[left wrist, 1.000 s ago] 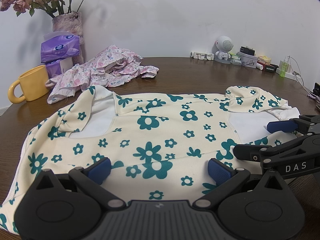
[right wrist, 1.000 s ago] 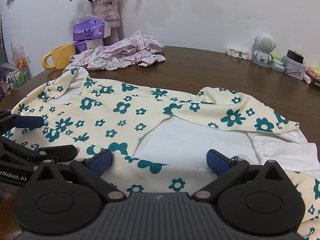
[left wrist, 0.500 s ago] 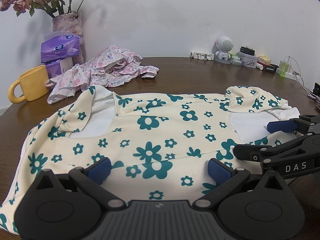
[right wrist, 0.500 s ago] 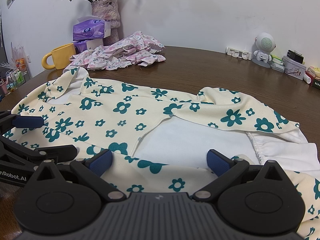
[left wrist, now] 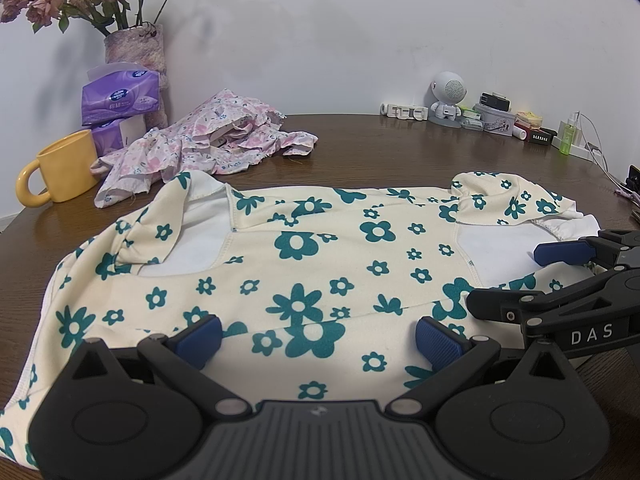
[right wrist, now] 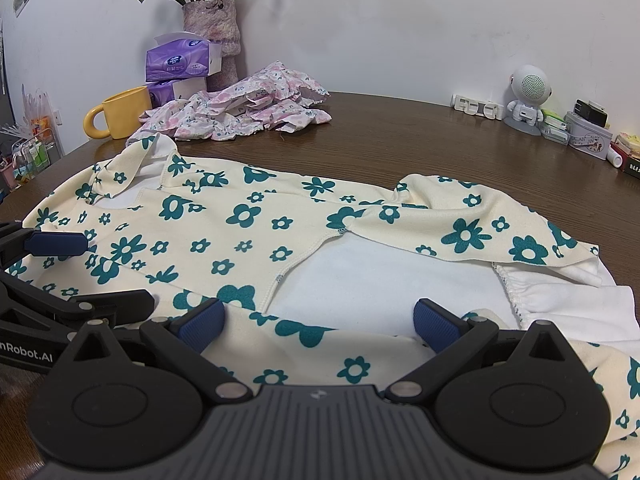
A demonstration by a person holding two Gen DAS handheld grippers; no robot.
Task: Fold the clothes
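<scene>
Both grippers — left point(left wrist: 319, 333), right point(right wrist: 319, 320) — fingers spread wide, released, over the flowered top point(left wrist: 304, 264).

A lived-in home room. On the brown wooden table point(left wrist: 400, 148), against a white wall, stand a vase of dried roses point(left wrist: 136, 46), tissue packs point(left wrist: 118, 96) and a yellow mug point(left wrist: 64, 170).

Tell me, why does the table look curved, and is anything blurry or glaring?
Left wrist view: fisheye lens bows the table edge and darkens corners; vase casts a soft wall shadow. Right wrist view: same bowing, faint sheen on wood near the robot figurine; all sharp.
</scene>
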